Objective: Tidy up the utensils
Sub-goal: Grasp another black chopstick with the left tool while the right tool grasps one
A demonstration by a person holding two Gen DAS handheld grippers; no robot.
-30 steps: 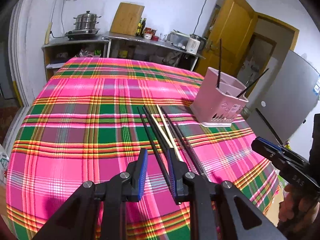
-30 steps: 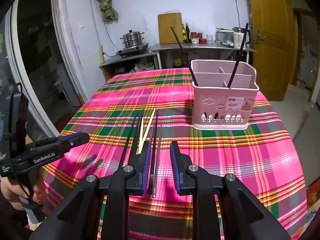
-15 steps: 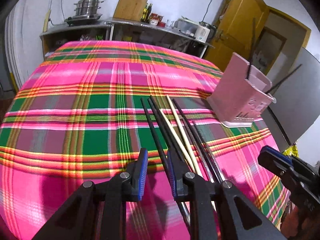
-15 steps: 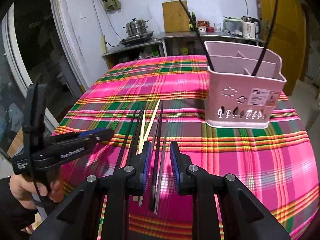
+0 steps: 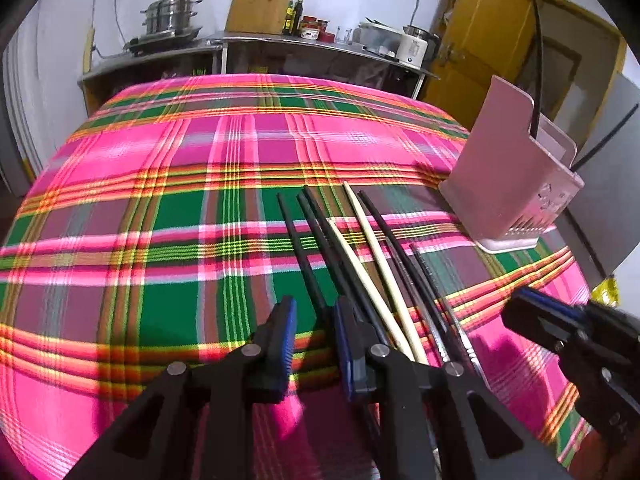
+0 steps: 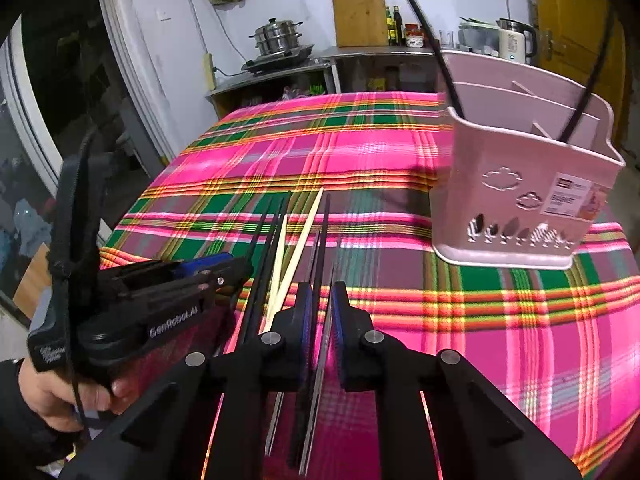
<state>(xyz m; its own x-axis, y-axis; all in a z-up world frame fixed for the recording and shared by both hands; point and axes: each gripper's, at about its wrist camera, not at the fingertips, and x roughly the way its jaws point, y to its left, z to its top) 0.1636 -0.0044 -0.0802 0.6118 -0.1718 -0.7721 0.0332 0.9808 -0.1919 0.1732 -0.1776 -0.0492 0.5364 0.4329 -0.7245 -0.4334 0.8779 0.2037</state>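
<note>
My right claw (image 6: 320,304) has just been closing on a black chopstick (image 6: 325,236); ahead-right, the pink plastic utensil basket (image 6: 516,204) holds two black chopsticks (image 6: 432,40).

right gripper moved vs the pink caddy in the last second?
Yes. The right gripper has come closer to the pink caddy and lower over the chopsticks, jaws closing around a black one.

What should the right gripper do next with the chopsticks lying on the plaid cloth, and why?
Probably lift. The right gripper has just been closing, and a black chopstick sits between its blue pads, seemingly pinched. A small raise off the pink plaid tablecloth would test the hold before carrying it to the pink plastic utensil holder, where two black chopsticks already stand. The other chopsticks lie close beside it, so go gently.
</note>
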